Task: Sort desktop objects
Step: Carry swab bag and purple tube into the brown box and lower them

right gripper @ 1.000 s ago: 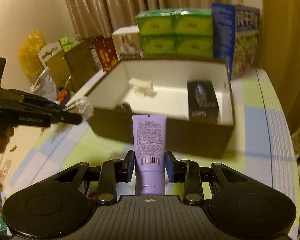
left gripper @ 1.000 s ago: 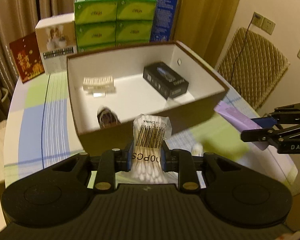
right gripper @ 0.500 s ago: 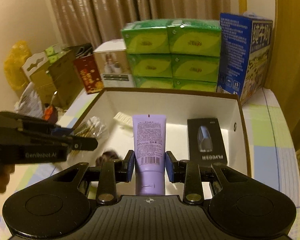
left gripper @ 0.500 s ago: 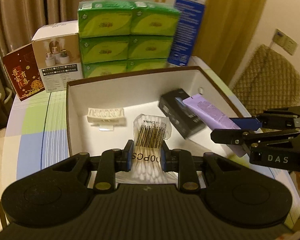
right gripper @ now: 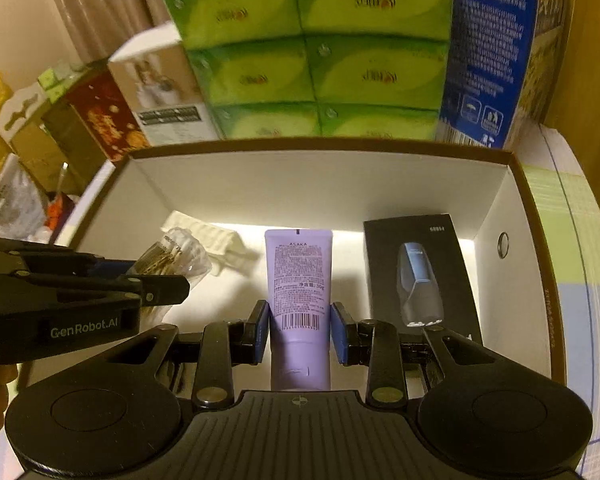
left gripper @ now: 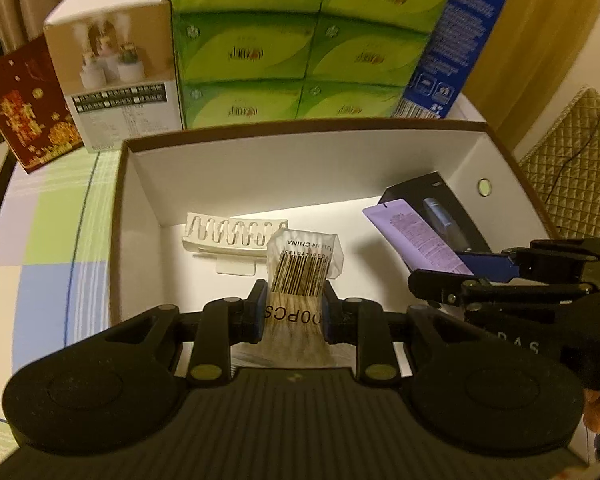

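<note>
My left gripper point(left gripper: 293, 312) is shut on a clear bag of cotton swabs point(left gripper: 300, 276) and holds it inside the open brown box point(left gripper: 308, 126). My right gripper point(right gripper: 300, 328) holds a purple tube point(right gripper: 299, 280) between its pads, which look slightly spread, inside the same box point(right gripper: 324, 146). The tube also shows in the left wrist view point(left gripper: 416, 236), and the swab bag in the right wrist view point(right gripper: 172, 256). A black product box point(right gripper: 420, 276) and a white ribbed holder point(left gripper: 232, 234) lie on the box floor.
Green tissue packs point(left gripper: 304, 44), a blue carton point(left gripper: 460, 40), a white picture box point(left gripper: 112, 72) and a red card point(left gripper: 24, 104) stand behind the box. A checked cloth point(left gripper: 52, 240) covers the table. Bags and boxes point(right gripper: 28, 140) crowd the far left.
Both grippers have moved forward and down into the box with their objects. The right gripper's pads look a little wider around the tube.
</note>
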A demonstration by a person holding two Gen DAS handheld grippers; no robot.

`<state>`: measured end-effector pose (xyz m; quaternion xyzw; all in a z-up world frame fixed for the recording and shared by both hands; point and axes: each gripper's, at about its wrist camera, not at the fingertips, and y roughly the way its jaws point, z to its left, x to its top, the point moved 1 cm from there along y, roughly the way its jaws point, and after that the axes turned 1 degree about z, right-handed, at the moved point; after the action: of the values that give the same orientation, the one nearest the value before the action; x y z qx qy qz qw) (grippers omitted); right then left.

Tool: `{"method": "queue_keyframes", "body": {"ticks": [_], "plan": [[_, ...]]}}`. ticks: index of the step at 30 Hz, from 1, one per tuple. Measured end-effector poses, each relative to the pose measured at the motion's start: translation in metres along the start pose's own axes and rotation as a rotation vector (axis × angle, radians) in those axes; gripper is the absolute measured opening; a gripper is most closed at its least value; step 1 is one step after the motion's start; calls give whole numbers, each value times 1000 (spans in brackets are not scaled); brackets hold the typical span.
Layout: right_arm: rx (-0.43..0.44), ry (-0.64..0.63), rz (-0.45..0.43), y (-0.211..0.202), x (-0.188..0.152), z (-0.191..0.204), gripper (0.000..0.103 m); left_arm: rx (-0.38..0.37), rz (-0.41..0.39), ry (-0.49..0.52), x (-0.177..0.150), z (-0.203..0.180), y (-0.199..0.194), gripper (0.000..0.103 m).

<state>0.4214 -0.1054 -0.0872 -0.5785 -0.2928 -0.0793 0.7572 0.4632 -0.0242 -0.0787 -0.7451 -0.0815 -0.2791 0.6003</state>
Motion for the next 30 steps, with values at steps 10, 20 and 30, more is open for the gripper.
{"method": "queue_keyframes", "body": {"ticks": [10,20,30], "plan": [[-8,2,31,19,5,-11,30,3,44,-12,10,0,33,22],[-10,8,42,24,7,-15,30,15,43,4,10,1,41,48],[-16,-7,-9,21,6,-13,30,34,19,-1,11,7,29,55]]}}
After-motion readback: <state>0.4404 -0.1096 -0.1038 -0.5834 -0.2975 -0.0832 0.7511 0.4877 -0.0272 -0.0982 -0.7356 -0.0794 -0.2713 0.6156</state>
